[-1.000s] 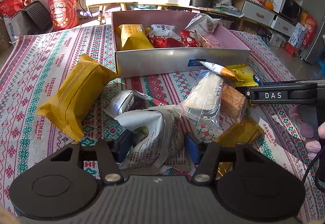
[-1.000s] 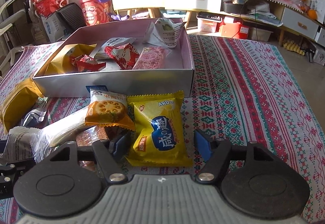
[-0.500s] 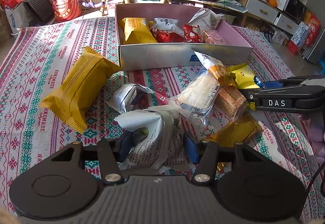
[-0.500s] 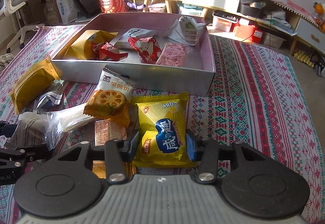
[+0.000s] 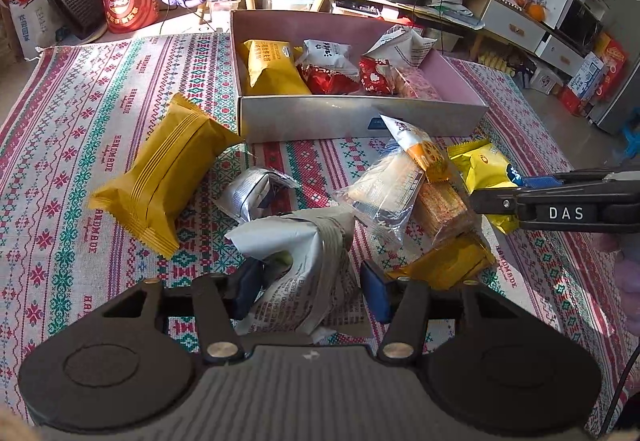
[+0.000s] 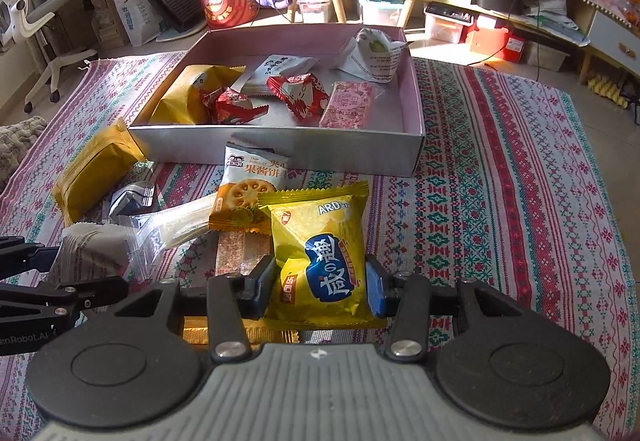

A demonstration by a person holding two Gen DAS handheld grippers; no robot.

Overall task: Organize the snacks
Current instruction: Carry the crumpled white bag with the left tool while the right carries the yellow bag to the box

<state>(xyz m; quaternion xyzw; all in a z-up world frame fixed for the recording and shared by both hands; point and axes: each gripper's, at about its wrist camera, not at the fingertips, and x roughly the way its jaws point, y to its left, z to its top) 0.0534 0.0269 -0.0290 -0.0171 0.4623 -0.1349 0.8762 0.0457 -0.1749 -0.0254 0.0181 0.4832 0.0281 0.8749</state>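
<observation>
- A sunlit living room with cream drawers and a red drum behind; in front, a patterned cloth (image 5: 80, 129) spread flat carries an open shallow box (image 5: 360, 117) and a scatter of snack packets.
- Done so far, as I judge it: the box already holds several packets — a yellow one at its left end (image 5: 272, 69), a white one, two red ones (image 6: 298, 91), a pink one (image 6: 348, 105) and a white printed pouch (image 6: 374, 55) in the far right corner.
- Left on the cloth: a big mustard packet (image 5: 160, 181) lying just beside the box's near left corner, a silver foil packet (image 5: 256, 193), a clear-wrapped biscuit stack (image 5: 384, 189), an orange jam-biscuit packet (image 6: 248, 193) leaning on the box's front wall, a wafer block and a flat gold packet (image 5: 444, 265) under the pile.
- The right gripper (image 6: 320, 281) has just been closing and its pads now pinch the yellow chip packet (image 6: 320, 249) from both sides; the packet looks slightly raised at its near end, though I cannot tell if it is clear of the cloth.
- The left gripper (image 5: 308, 295) sits half spread around the grey-white crumpled pouch (image 5: 304, 265), the left pad against it — the right pad's contact is unclear, so a firm hold cannot be confirmed.
- Roughly half the snacks remain outside; these two packets look next in line for the box.
</observation>
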